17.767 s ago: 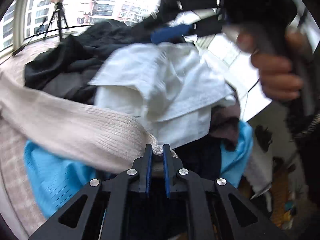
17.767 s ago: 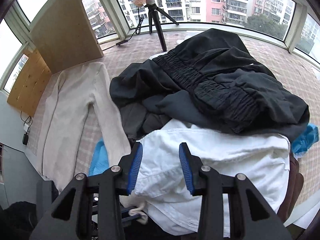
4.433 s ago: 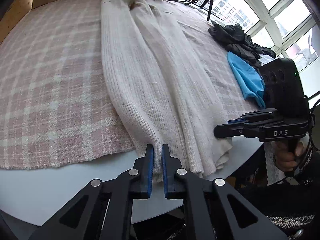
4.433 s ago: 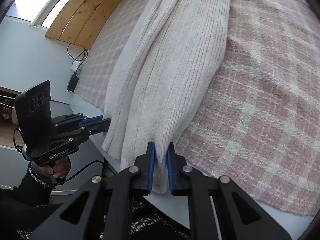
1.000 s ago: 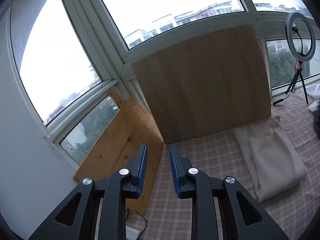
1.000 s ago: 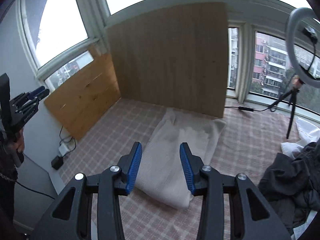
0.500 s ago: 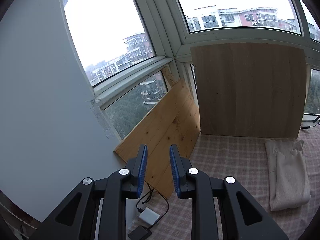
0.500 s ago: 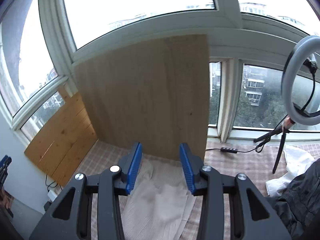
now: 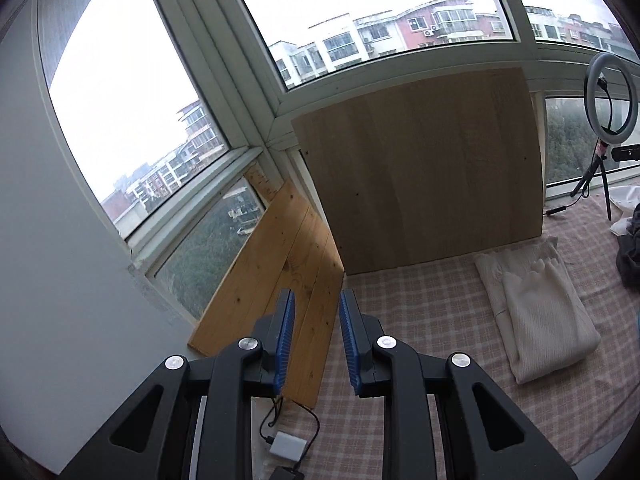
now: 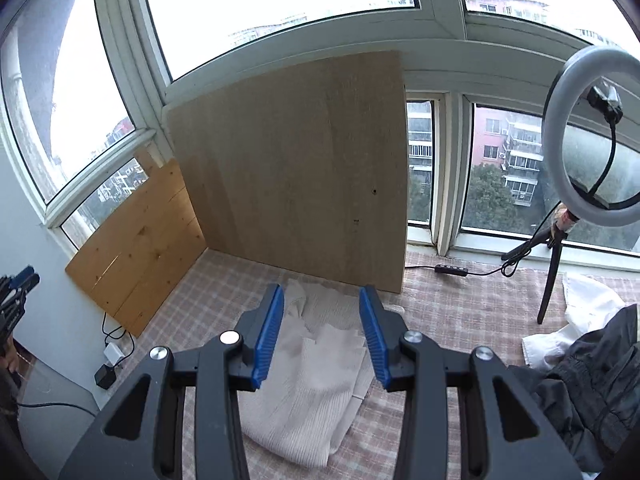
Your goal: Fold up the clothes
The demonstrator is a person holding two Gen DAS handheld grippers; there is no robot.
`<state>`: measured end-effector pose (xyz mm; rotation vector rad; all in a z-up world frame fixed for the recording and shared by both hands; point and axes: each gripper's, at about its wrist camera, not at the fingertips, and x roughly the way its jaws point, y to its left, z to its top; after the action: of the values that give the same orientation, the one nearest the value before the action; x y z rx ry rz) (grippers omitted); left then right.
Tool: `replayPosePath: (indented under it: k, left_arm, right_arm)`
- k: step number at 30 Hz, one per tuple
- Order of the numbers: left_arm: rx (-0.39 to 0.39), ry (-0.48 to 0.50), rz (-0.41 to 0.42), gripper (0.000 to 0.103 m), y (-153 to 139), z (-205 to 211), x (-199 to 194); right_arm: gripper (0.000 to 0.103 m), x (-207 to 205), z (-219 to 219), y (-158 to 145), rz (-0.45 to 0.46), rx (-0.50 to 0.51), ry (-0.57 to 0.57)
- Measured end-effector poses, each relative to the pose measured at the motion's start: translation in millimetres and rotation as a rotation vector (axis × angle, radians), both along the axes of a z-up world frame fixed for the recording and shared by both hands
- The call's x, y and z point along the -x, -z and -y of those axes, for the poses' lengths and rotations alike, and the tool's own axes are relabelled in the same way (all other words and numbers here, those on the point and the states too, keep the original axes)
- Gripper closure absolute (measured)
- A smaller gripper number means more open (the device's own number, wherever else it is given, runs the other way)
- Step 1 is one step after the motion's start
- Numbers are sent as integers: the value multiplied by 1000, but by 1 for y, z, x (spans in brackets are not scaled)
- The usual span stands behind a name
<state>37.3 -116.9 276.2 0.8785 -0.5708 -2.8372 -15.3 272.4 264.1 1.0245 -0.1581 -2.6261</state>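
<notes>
A cream ribbed knit garment (image 9: 536, 312) lies folded on the pink plaid cloth (image 9: 420, 300), close to the upright wooden board. In the right wrist view the same knit garment (image 10: 316, 392) sits straight ahead and below. My left gripper (image 9: 315, 338) is open, held in the air well left of the garment, with nothing between its blue pads. My right gripper (image 10: 322, 334) is open too, raised above the garment and apart from it. A pile of dark clothes (image 10: 592, 384) with a white piece (image 10: 576, 304) lies at the right.
A tall light wooden board (image 10: 296, 172) and a lower pine board (image 10: 140, 240) stand against the windows. A ring light on a tripod (image 10: 592, 140) stands at the right, its cable on the cloth. A charger and cables (image 9: 286, 446) lie at the table's left edge.
Both grippers went from shut on the cream garment to open and lifted away, leaving it folded by the board. Over the last second both views swung slightly; the grippers stay open.
</notes>
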Motion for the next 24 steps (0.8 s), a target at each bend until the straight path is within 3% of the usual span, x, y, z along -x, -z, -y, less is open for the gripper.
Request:
replayPosePath:
  k: [2, 5, 9, 17, 24]
  left_arm:
    - [-12, 41, 3, 79, -3, -7, 14]
    - [-40, 133, 59, 74, 18, -31, 42]
    - [-49, 295, 206, 74, 82, -74, 83]
    - [-165, 513, 553, 72, 230, -174, 166]
    - [-231, 510, 675, 65, 299, -201, 199]
  right_arm:
    - [64, -5, -3, -4, 6, -27, 7]
    - [64, -8, -8, 3, 35, -59, 22]
    - [64, -2, -16, 40, 115, -81, 52]
    - [64, 44, -5, 186, 365, -17, 57]
    - [64, 88, 6, 264, 483, 53, 44]
